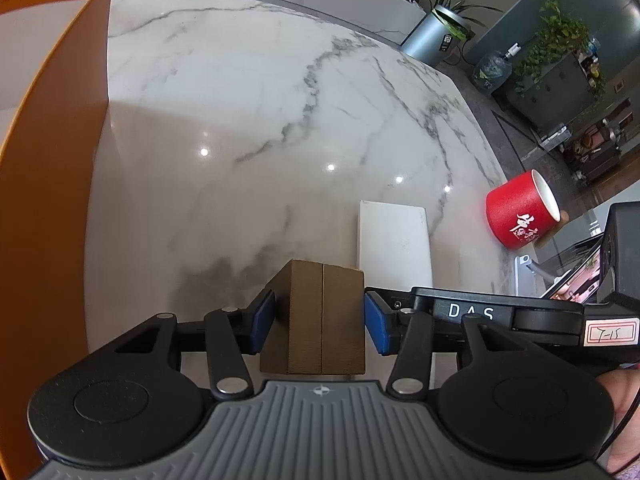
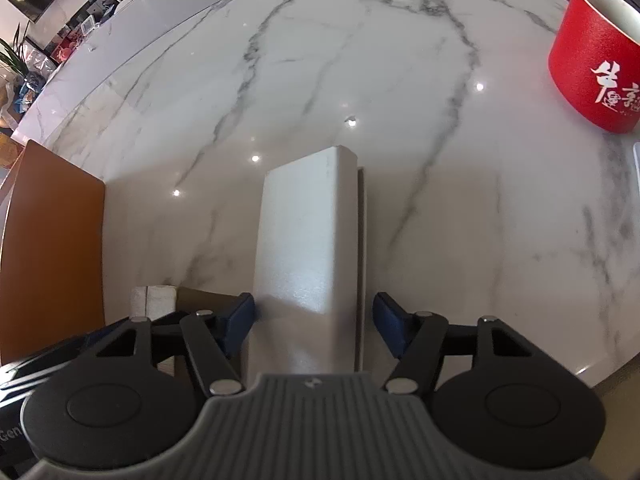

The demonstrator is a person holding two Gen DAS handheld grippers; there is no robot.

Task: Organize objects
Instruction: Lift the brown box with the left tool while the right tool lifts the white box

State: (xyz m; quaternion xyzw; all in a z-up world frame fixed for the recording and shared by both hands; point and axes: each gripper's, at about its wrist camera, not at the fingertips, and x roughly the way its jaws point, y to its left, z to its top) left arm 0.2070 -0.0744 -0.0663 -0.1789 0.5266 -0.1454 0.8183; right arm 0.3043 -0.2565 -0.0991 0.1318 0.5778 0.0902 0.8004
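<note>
A brown wooden block [image 1: 320,320] sits between the blue pads of my left gripper [image 1: 319,322]; both pads touch its sides, so the gripper is shut on it. A white box [image 2: 304,248] lies on the marble table between the fingers of my right gripper [image 2: 314,324]; the left pad touches it, the right pad stands a little off, so the gripper is open. The white box also shows in the left wrist view [image 1: 394,240], right of the block. The block shows in the right wrist view [image 2: 160,296] at lower left.
An orange box wall [image 1: 60,160] stands at the left, also in the right wrist view [image 2: 52,248]. A red cup [image 1: 520,212] with white characters stands near the table's right edge, also in the right wrist view [image 2: 596,60]. Potted plants [image 1: 440,28] and furniture lie beyond the table.
</note>
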